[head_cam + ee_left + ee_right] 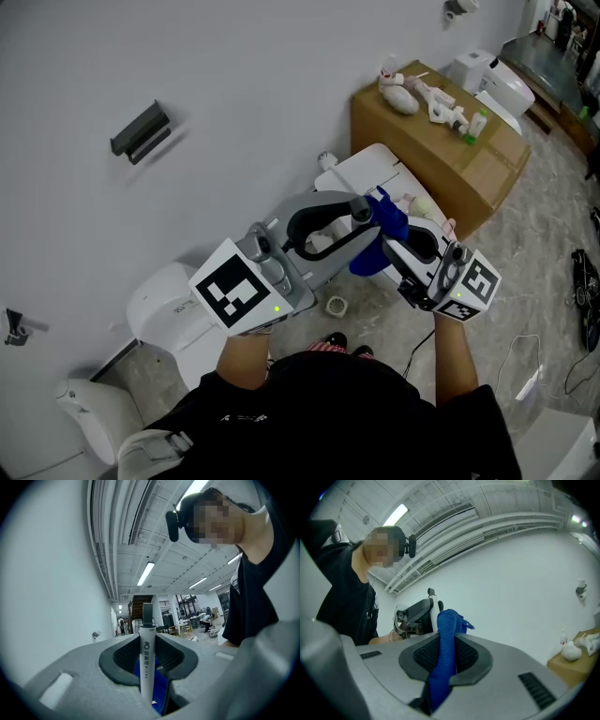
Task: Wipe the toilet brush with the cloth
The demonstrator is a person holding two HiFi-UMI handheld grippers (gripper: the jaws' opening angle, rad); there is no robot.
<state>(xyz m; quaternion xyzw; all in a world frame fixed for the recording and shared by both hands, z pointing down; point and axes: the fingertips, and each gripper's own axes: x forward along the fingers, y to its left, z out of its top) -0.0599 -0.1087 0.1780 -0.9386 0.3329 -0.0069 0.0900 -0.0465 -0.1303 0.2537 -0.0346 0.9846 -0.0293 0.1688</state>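
Your left gripper (147, 645) is clamped on the white cylindrical toilet brush handle (146, 660). Your right gripper (444, 651) pinches the blue woven cloth (444, 630), whose free edge sits at the handle. The white wall (244, 84) stands close on the left, and the grey floor (539, 253) is open on the right.

Ahead of you, a brown cardboard box (441, 159) stands against the white wall (244, 75), with small white odds and ends and a little bottle (478, 124) on top. Just beside it, nearer you, sits a white toilet (367, 169). A roll of tape (336, 306) lies on the pale floor (530, 253). A grey bracket (141, 131) hangs on the wall to your left.
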